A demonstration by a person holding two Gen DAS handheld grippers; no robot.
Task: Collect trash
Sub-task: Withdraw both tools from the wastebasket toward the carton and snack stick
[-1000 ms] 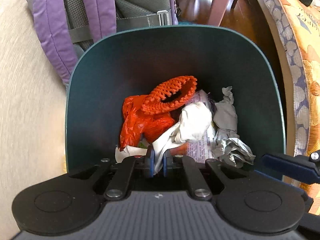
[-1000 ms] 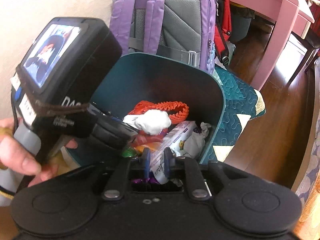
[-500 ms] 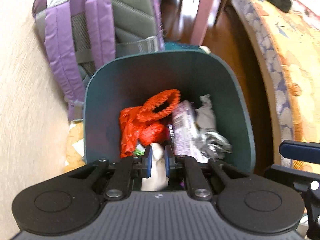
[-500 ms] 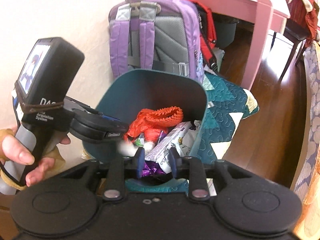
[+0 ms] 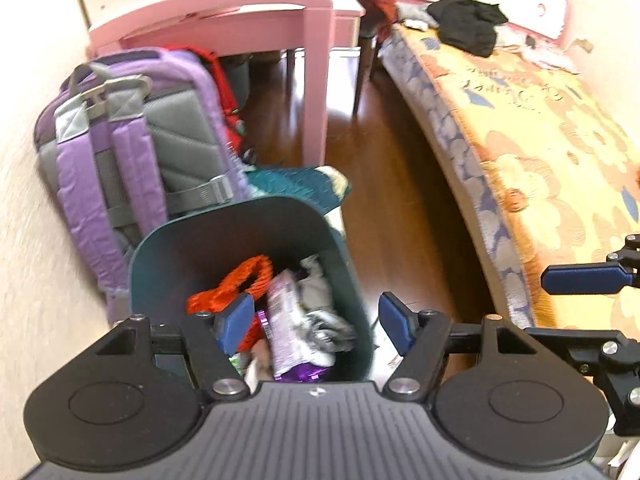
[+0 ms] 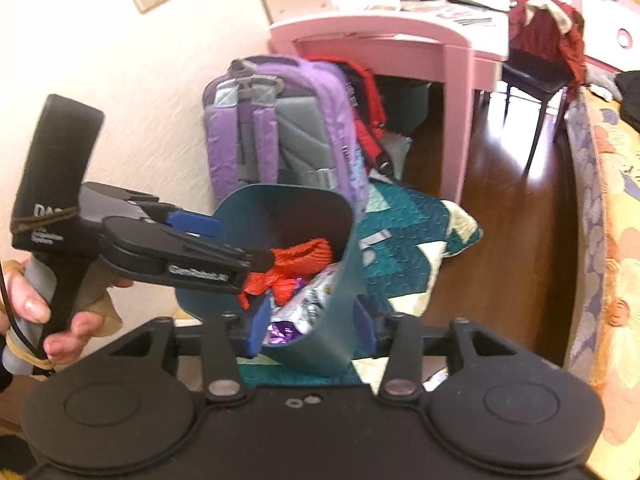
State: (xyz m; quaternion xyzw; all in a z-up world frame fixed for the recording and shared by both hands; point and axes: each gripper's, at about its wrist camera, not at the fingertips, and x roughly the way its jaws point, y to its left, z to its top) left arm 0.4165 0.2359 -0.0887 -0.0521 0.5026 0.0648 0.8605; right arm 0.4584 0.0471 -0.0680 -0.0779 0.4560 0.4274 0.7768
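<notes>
So both grippers have just let go over the teal trash bin and things look pretty much dumped. The left gripper has its blue pads spread wide with nothing between them; half a second ago it was pinched on a white crumpled wad, and that wad isn't in its jaws anymore, so I'd guess it dropped into the pile just below and ahead of the fingertips. Same deal on the right gripper: jaws have just been opening and nothing is pinched between them, though from its own camera the bin's near wall sits in the gap between the pads, not touching either one as far as I can tell. Compared with a second ago the bin looks smaller and farther below both tools, so they've come up and away from it. Inside it you can see the orange crinkled loop, a purple-and-white wrapper and some grey crumpled paper. The bin itself sits straight ahead and below both tools, with the purple backpack just behind it. My read: this drop-off is done, and both hands are free for whatever trash is left elsewhere.
</notes>
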